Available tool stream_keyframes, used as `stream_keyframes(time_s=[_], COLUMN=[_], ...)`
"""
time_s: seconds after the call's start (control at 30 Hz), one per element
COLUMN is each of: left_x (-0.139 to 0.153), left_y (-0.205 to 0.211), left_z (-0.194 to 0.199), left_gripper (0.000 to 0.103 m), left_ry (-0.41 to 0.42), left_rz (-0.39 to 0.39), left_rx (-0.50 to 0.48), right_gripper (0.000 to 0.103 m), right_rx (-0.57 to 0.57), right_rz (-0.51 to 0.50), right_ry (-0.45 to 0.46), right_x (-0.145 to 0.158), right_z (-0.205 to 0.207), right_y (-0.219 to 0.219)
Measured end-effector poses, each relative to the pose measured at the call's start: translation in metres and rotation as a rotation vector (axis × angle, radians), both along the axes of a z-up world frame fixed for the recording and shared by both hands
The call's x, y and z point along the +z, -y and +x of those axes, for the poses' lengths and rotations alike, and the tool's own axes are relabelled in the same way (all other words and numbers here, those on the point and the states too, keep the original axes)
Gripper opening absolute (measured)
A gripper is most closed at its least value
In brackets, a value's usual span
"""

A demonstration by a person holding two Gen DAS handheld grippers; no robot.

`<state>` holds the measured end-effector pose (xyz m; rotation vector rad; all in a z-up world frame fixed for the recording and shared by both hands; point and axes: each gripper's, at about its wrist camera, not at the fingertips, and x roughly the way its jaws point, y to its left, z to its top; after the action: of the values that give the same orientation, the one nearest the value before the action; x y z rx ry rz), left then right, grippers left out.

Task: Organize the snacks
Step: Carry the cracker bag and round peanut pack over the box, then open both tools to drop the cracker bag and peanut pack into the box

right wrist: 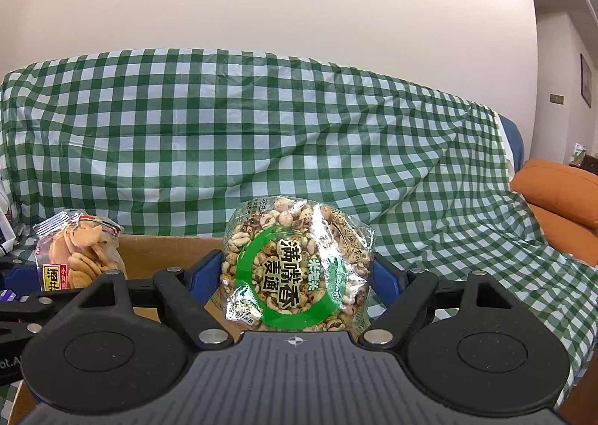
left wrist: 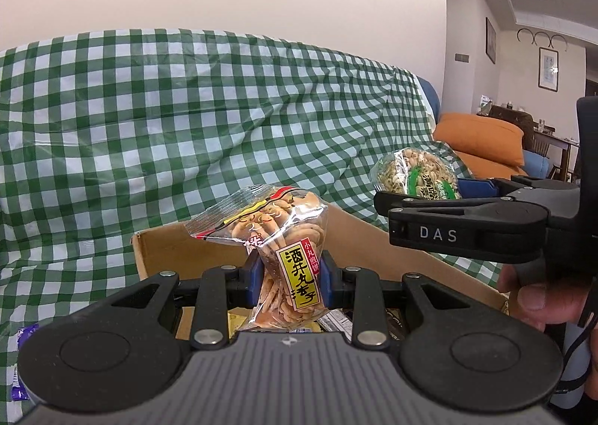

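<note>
My left gripper (left wrist: 289,285) is shut on a clear bag of brown rice crackers (left wrist: 284,256) with a yellow label, held upright above an open cardboard box (left wrist: 160,249). The cracker bag also shows in the right wrist view (right wrist: 78,253) at the left. My right gripper (right wrist: 299,275) is shut on a clear bag of puffed grain (right wrist: 295,268) with a green ring label, held above the same box (right wrist: 164,253). The grain bag (left wrist: 418,172) and right gripper body show at the right of the left wrist view.
A sofa draped in green-and-white checked cloth (left wrist: 187,107) fills the background. An orange cushion (left wrist: 482,137) lies at the right. Several snack packets (left wrist: 336,320) lie inside the box. A purple packet (left wrist: 22,335) lies on the cloth at the left.
</note>
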<state>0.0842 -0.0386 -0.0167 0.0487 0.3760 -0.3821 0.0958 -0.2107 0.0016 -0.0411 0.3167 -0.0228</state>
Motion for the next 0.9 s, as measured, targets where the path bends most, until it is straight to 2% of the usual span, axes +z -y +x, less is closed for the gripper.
stream_keyframes(time_s=[0.67, 0.7, 0.77, 0.9], left_x=[-0.0035, -0.0035, -0.0035, -0.0006], left_y=[0.0066, 0.0066, 0.0068, 0.0011], left_z=[0.0028, 0.0034, 0.0052, 0.0053], left_gripper=[0.034, 0.035, 0.044, 0.045], left_ry=[-0.007, -0.012, -0.022, -0.020], left_rz=[0.010, 0.009, 0.012, -0.011], left_rx=[-0.024, -0.023, -0.006, 0.015], right_gripper=[0.084, 0.084, 0.087, 0.094], right_rx=[-0.012, -0.013, -0.021, -0.042], right_rz=[-0.002, -0.005, -0.015, -0.018], right_ry=[0.002, 0.001, -0.008, -0.022], right_x=[0.0004, 0.0005, -0.0006, -0.0020], right_z=[-0.0047, -0.0053, -0.0007, 0.0032], right_y=[-0.0031, -0.0039, -0.0038, -0.0027])
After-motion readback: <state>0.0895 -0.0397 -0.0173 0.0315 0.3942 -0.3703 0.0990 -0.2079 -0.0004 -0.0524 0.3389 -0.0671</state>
